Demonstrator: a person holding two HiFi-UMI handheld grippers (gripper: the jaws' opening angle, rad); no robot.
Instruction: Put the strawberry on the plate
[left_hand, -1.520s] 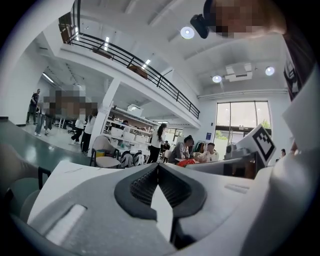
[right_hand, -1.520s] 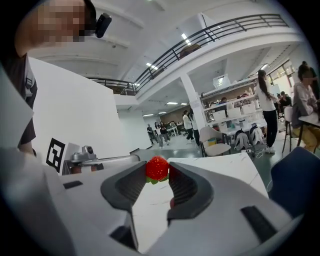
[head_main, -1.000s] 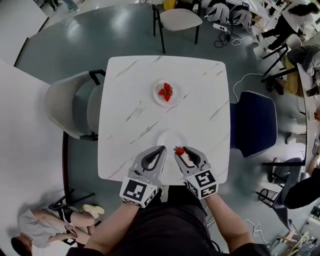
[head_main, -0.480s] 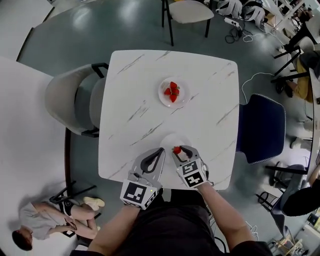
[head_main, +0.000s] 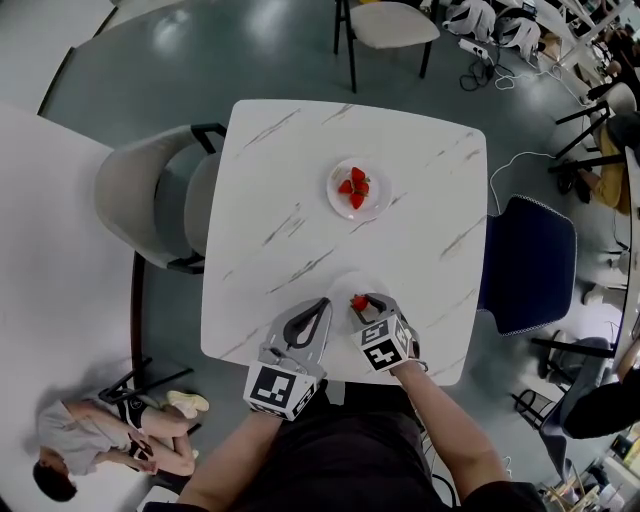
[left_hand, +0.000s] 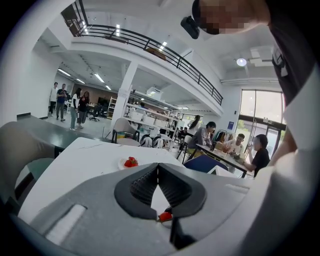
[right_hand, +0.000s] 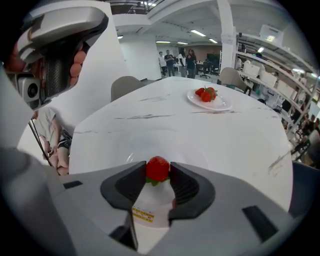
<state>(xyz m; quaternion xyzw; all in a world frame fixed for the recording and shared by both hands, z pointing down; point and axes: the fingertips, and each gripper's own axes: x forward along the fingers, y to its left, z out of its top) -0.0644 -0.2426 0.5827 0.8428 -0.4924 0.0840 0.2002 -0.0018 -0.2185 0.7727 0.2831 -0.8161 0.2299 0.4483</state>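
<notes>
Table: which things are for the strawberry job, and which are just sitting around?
For the job:
- strawberry
- right gripper, shut on it
- near plate

Just sitting around:
- far plate holding strawberries
- left gripper, shut, holding nothing
- grey chair
- blue chair

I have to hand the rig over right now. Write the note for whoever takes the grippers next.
Right gripper: shut on the strawberry, gripped at the jaw tips.
Left gripper: shut and empty, resting at the near edge of the table.
Things: the strawberry is over the empty near plate; I cannot tell whether it touches it. The far plate holds the other strawberries.
Done: strawberry gripped and brought to the near plate.
Left: lower it onto the plate, open the right jaws, then draw the gripper back.
</notes>
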